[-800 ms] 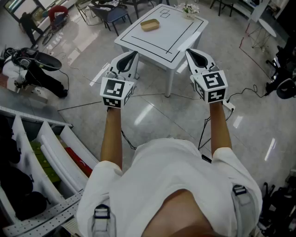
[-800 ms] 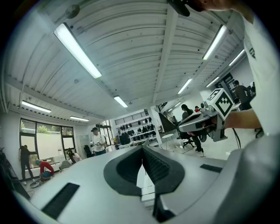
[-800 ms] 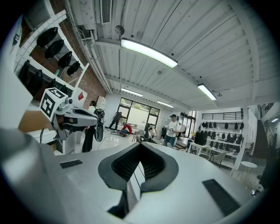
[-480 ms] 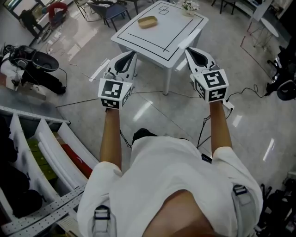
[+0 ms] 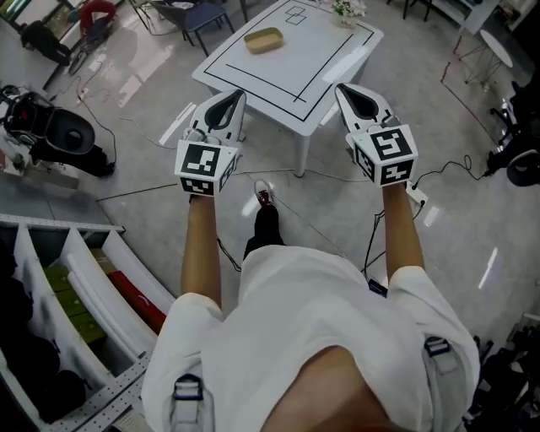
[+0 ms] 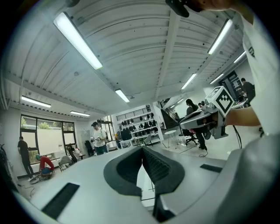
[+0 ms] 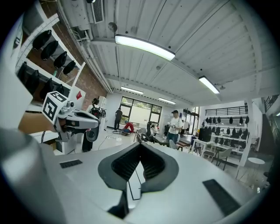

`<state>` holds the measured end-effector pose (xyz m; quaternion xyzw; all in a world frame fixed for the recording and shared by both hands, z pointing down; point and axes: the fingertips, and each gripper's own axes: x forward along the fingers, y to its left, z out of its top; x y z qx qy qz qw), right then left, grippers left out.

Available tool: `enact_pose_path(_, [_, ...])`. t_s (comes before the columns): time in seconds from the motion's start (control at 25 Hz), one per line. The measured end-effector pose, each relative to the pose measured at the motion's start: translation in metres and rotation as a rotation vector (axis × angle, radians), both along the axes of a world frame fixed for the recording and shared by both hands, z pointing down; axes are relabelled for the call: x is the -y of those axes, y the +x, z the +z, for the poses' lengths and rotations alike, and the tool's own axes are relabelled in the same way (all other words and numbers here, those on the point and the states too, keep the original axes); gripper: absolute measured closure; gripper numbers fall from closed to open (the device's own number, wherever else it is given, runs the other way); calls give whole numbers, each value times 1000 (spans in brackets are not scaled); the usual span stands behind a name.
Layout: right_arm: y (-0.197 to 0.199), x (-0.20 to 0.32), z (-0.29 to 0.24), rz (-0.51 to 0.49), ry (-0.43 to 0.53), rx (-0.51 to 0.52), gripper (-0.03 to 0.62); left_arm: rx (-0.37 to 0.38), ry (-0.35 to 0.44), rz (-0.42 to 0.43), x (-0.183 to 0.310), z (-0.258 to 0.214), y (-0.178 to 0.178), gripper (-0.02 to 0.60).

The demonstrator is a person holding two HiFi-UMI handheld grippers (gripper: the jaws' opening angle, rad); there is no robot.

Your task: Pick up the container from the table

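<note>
In the head view, we look down at our two arms held out in front of us. The left gripper (image 5: 236, 99) and the right gripper (image 5: 348, 93) are up in the air, side by side and well apart. Both point toward a white table (image 5: 321, 72) with black lines on it. The container (image 5: 263, 40) is a small tan dish. It sits on the far part of the table, well away from both grippers, and nothing touches it. A little bunch of flowers (image 5: 347, 11) stands near the far corner of the table. One shoe (image 5: 264, 195) shows on the shiny floor between our arms. White shelves (image 5: 101, 278) are low on the left.

In the left gripper view, the two dark jaws of the left gripper (image 6: 142, 150) are squeezed tight together, with nothing between them. The right gripper (image 6: 205, 120) shows off to the right, up in the air. Far back in the room a person (image 6: 99, 138) stands in a light shirt. Long lights (image 6: 78, 41) run across the ceiling.

In the right gripper view, the jaws of the right gripper (image 7: 141, 146) are pressed together at the tips too, and they hold nothing. The left gripper (image 7: 75, 120) shows off to the left. A person (image 7: 175, 125) in a cap stands far back in the room.
</note>
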<state>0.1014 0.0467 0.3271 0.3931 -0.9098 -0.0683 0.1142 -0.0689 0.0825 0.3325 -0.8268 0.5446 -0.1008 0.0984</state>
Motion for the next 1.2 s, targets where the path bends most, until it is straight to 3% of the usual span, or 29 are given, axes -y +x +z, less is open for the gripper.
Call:
enact_pose_path(0.6, [-77,245,-19,115,15,-5,579,-14,5,107,269,-11,-83,568])
enact_pose_path(0.88, [-96,312,1,145,-35,-27,579,-29,-62,128,343,14,-105,568])
enact_pose_path(1.2, [-88,368,46,130,-119,-54,579,-15,-172,101,400,64,-102,568])
